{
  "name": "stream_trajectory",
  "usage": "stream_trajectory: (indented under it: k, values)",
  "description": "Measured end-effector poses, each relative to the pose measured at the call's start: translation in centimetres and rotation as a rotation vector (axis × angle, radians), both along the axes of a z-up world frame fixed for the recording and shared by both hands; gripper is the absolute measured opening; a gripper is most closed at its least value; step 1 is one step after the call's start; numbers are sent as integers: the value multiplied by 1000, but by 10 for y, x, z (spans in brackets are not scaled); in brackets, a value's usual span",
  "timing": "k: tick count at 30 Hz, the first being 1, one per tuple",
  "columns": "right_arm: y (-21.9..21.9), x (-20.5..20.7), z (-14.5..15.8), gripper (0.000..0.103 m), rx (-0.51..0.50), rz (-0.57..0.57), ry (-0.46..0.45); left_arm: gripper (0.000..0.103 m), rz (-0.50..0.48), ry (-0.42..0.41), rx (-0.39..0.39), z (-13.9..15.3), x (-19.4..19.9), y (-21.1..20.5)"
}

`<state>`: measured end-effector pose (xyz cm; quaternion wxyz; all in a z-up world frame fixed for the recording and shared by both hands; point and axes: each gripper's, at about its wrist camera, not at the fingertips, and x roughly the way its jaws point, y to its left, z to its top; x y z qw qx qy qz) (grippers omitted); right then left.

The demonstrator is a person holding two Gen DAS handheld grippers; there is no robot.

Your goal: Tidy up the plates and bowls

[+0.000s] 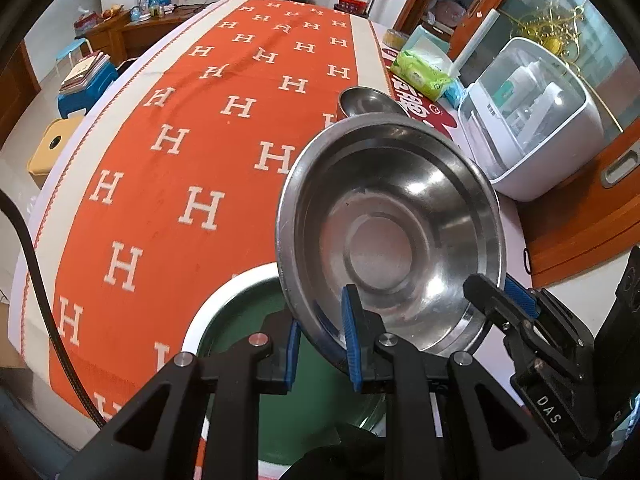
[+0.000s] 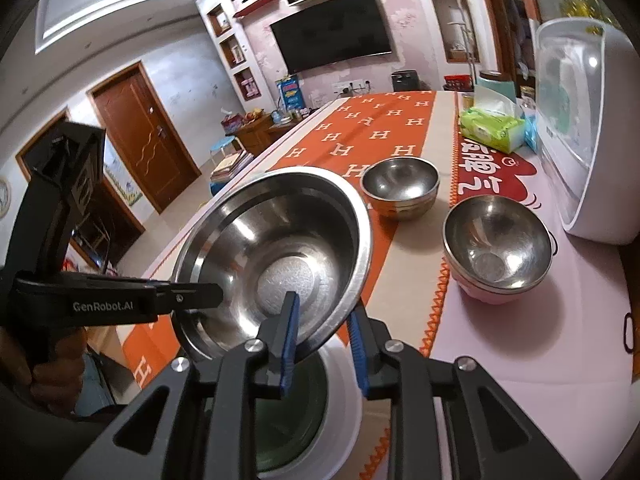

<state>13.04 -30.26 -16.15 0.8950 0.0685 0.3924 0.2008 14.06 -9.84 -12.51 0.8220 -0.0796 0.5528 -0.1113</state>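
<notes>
Right up close, my left gripper [image 1: 322,344] has its blue-padded fingers [image 1: 352,340] pinching the near rim of a wide steel bowl [image 1: 390,240], one pad inside and one outside. The bowl hangs tilted in the air, its mouth turned toward me, above a green dish with a white rim [image 1: 208,308] that sits on the tabletop [image 1: 160,208] below. From the other side, my right gripper [image 2: 324,344] straddles the same rim: one finger [image 2: 290,340] lies against the inner wall, while the outer one stands slightly off the metal, so that grip looks loose. In that view I can see a hand [image 2: 60,376] wrapped around the left tool's handle. Farther back on the orange H-patterned cloth [image 2: 372,136], a small steel bowl [image 2: 400,188] stands upright. Nearer right, another steel bowl [image 2: 498,244] nests in a pink one [image 2: 486,294]. A white appliance [image 2: 588,128] stands at the right edge.
</notes>
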Motion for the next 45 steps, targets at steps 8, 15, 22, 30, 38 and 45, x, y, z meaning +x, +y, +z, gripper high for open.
stream_trajectory:
  k: [8, 15, 22, 30, 38, 45]
  values:
    - [22, -17, 3, 29, -50, 31, 9, 18, 9, 12, -26, -1, -20, 20]
    - [44, -31, 4, 29, -74, 18, 20, 18, -13, 24, -37, -2, -30, 42]
    - [82, -42, 3, 32, -100, 4, 36, 18, -34, 46, -29, -3, -38, 76]
    - [126, -54, 2, 32, -105, -12, 45, 18, -52, 57, -16, -2, -48, 119]
    - [178, -65, -8, 32, -90, -36, 60, 18, -86, 86, 27, -11, -50, 169]
    - [212, -69, -21, 32, -72, -79, 85, 19, -135, 113, 64, -23, -46, 200]
